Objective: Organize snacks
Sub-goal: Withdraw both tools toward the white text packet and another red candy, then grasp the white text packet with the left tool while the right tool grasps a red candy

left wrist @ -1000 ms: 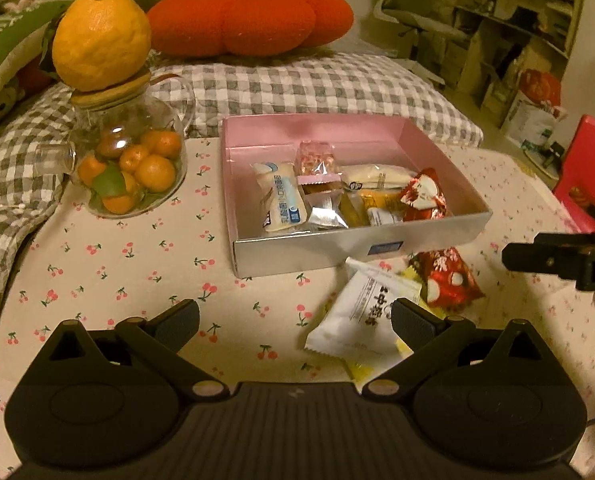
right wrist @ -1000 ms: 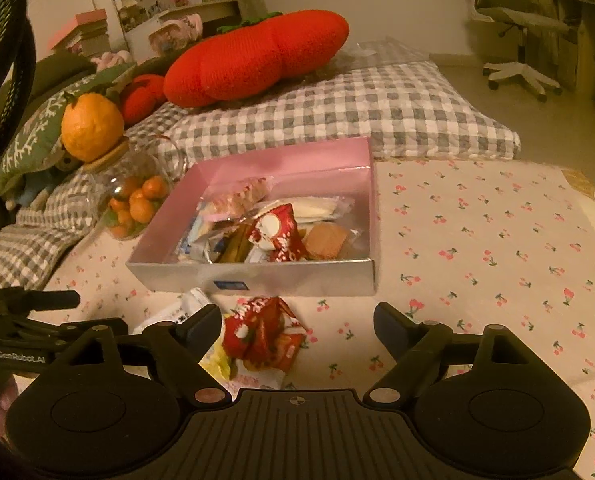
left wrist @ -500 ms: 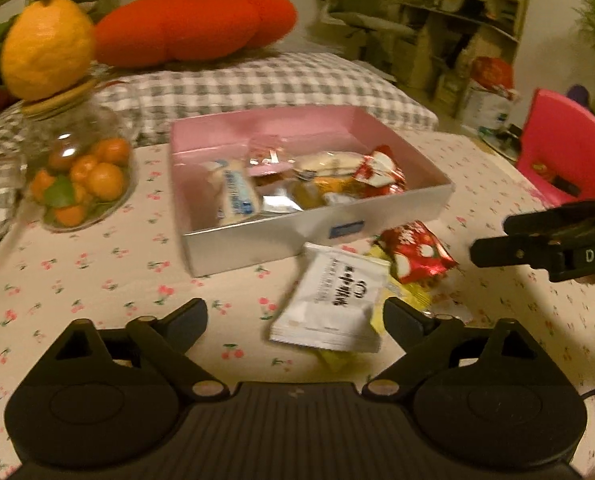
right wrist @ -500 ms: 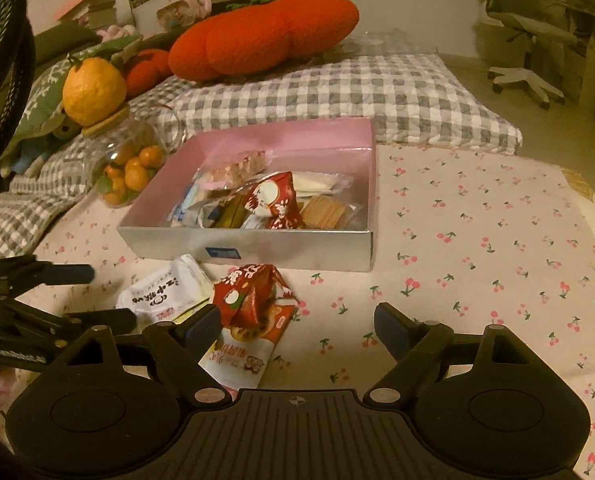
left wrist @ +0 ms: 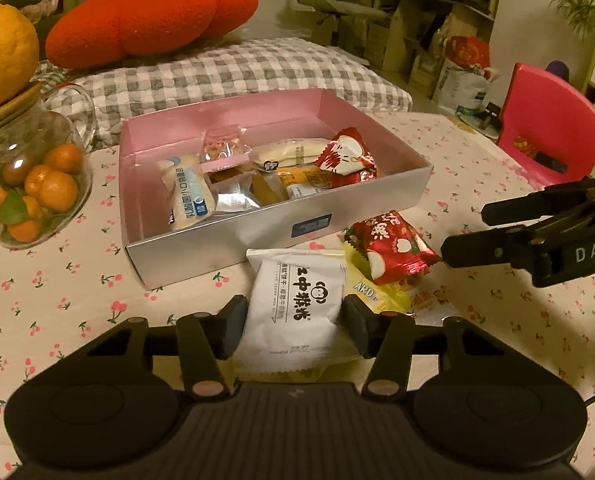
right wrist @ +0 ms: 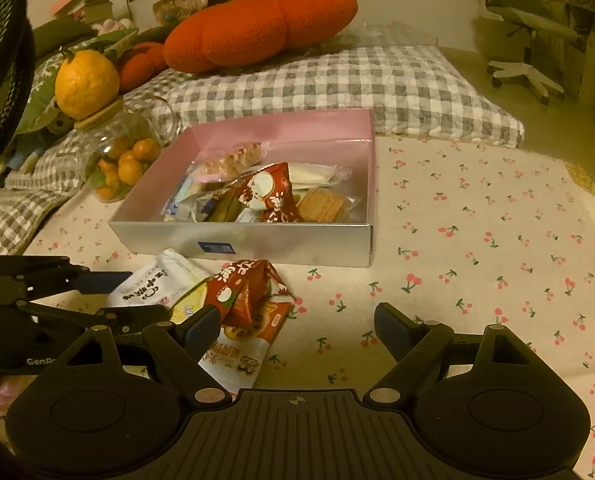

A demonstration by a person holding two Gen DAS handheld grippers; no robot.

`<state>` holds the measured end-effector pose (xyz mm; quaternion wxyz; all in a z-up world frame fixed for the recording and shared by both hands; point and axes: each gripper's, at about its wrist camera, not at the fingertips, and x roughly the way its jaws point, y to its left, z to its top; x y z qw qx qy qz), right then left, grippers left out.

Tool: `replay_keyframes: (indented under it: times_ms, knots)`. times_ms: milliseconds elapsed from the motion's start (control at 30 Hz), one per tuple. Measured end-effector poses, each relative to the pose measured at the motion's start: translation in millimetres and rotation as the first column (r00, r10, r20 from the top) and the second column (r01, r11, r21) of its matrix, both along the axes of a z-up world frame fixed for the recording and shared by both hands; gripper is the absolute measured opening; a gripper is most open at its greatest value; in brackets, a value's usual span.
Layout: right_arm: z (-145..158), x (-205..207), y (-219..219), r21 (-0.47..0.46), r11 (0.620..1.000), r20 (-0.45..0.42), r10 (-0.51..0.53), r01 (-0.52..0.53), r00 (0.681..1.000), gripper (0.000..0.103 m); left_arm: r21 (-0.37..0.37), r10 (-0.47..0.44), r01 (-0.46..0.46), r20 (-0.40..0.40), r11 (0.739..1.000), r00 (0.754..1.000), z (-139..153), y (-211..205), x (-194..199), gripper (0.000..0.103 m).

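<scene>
From the left wrist view, the left gripper (left wrist: 293, 324) has just been closing, and its fingers (left wrist: 233, 326) now sit against both long edges of a white snack packet (left wrist: 297, 312) lying on the cherry-print table (left wrist: 57, 300). At 12 o'clock from the packet stands the pink box (left wrist: 281, 236), already holding several wrapped snacks. A red snack packet (left wrist: 393, 250) rests on a yellow packet (left wrist: 377, 294) at about 2 o'clock from the white one, just in front of the box wall. The right gripper (left wrist: 469, 232) reaches in from 3 o'clock.

From the right wrist view, the right gripper (right wrist: 297, 326) has its fingers (right wrist: 393, 330) spread wide with nothing between them. The red snack packet (right wrist: 245, 292) lies just beside its left finger, and the white snack packet (right wrist: 153, 286) sits at 9 o'clock.
</scene>
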<state>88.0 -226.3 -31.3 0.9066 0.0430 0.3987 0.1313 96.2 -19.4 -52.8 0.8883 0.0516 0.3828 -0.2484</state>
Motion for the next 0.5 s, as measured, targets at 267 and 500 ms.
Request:
replay_keyframes:
  times_ms: [267,500]
  knots:
    - [-1,5,9,0.002,1.0,-0.002,0.006,-0.006,1.0,0.086,0.012,0.028,-0.028,-0.012,1.0,1.0,4,6,-1,0.045]
    - [-2,15,27,0.009,1.0,-0.011,0.02,-0.02,1.0,0.086,0.003,0.076,-0.076,-0.023,0.997,0.997,10,21,-1,0.044]
